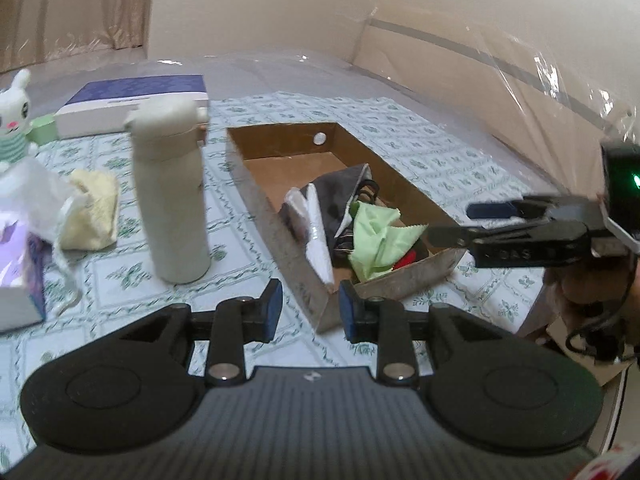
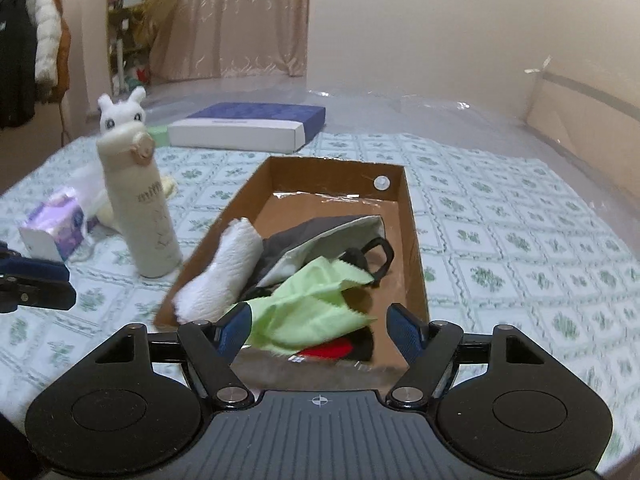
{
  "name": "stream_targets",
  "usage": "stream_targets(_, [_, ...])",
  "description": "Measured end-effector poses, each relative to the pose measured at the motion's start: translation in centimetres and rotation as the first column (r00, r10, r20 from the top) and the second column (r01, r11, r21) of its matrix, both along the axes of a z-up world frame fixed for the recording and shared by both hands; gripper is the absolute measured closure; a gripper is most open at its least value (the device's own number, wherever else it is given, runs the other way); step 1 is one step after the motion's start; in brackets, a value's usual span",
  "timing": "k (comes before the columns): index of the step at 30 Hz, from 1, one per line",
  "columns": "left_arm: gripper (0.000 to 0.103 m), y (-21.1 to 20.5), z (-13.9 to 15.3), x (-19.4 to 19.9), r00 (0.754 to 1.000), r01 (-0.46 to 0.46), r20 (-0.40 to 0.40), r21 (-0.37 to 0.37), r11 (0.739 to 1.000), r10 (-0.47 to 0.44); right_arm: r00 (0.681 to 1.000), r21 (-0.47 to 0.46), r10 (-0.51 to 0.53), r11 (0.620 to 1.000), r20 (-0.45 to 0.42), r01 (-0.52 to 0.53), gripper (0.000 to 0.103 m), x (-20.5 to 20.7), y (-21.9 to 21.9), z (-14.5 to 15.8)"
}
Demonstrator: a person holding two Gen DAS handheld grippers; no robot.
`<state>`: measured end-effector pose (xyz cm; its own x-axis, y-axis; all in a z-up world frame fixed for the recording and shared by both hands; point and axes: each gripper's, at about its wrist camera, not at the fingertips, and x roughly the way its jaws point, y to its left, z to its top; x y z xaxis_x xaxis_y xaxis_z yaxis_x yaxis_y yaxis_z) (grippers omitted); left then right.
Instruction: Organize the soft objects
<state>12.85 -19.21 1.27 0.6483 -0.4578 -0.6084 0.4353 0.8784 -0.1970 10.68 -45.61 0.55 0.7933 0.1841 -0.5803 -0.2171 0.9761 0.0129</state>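
An open cardboard box (image 1: 256, 184) (image 2: 412, 248) lies on the patterned tablecloth. In it are a light green cloth (image 1: 376, 236) (image 2: 312, 300), a rolled white towel (image 1: 316, 236) (image 2: 224, 276), a grey pouch (image 1: 340, 192) (image 2: 320, 236) and something red (image 2: 328, 348). My right gripper (image 2: 320, 326) (image 1: 464, 224) hovers over the box's near end. It is open, and the green cloth lies below it, free of the pads. My left gripper (image 1: 310, 308) (image 2: 70, 286) stands left of the box by its near corner, slightly open and holding nothing.
A tall cream bottle (image 1: 172, 196) (image 2: 148, 216) stands just left of the box. Further left are a yellow cloth (image 1: 92, 208), a tissue pack (image 2: 56, 224) and a white plush bunny (image 1: 14, 120) (image 2: 120, 110). A blue-and-white flat box (image 1: 132, 104) (image 2: 248, 124) lies behind.
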Motion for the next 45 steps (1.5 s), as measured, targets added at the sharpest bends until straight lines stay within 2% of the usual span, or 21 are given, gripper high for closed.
stream_targets(6, [0.077, 3.7, 1.0, -1.8, 0.998, -0.062, 0.006, -0.011, 0.998, 0.062, 0.999, 0.147, -0.026, 0.989, -0.02, 0.028, 0.029, -2.8, 0.5, 0.8])
stream_targets(9, [0.076, 5.7, 1.4, -2.6, 0.996, -0.084, 0.015, -0.004, 0.996, 0.085, 1.0, 0.169, -0.02, 0.985, -0.024, 0.024, 0.029, -3.8, 1.1, 1.2])
stream_targets(16, [0.073, 10.6, 2.5, -4.2, 0.991, -0.122, 0.05, 0.029, 0.992, 0.121, 0.999, 0.169, -0.005, 0.986, -0.034, 0.011, 0.029, -4.9, 2.6, 1.9])
stream_targets(23, [0.069, 15.2, 3.4, -4.5, 0.989, -0.134, 0.078, 0.071, 0.988, 0.129, 0.999, 0.126, 0.039, 0.991, -0.01, -0.038, 0.029, -5.5, 3.6, 3.8])
stream_targets(29, [0.063, 18.5, 4.1, -4.3, 0.985, -0.145, 0.104, 0.098, 0.985, 0.134, 0.998, 0.087, 0.055, 0.995, 0.005, -0.055, 0.029, -5.8, 4.0, 5.1])
stream_targets(31, [0.057, 19.5, 4.4, -4.2, 0.985, -0.149, 0.107, 0.098, 0.984, 0.138, 0.998, 0.088, 0.059, 0.994, 0.012, -0.06, 0.029, -5.9, 4.2, 5.5])
stream_targets(40, [0.053, 22.3, 5.1, -4.0, 0.983, -0.152, 0.127, 0.137, 0.979, 0.135, 0.995, 0.06, 0.097, 0.993, 0.027, -0.098, 0.029, -5.8, 6.0, 6.3])
stream_targets(45, [0.05, 23.3, 5.1, -3.8, 0.982, -0.16, 0.126, 0.123, 0.979, 0.144, 0.992, 0.064, 0.119, 0.991, 0.032, -0.121, 0.029, -5.4, 6.9, 6.4])
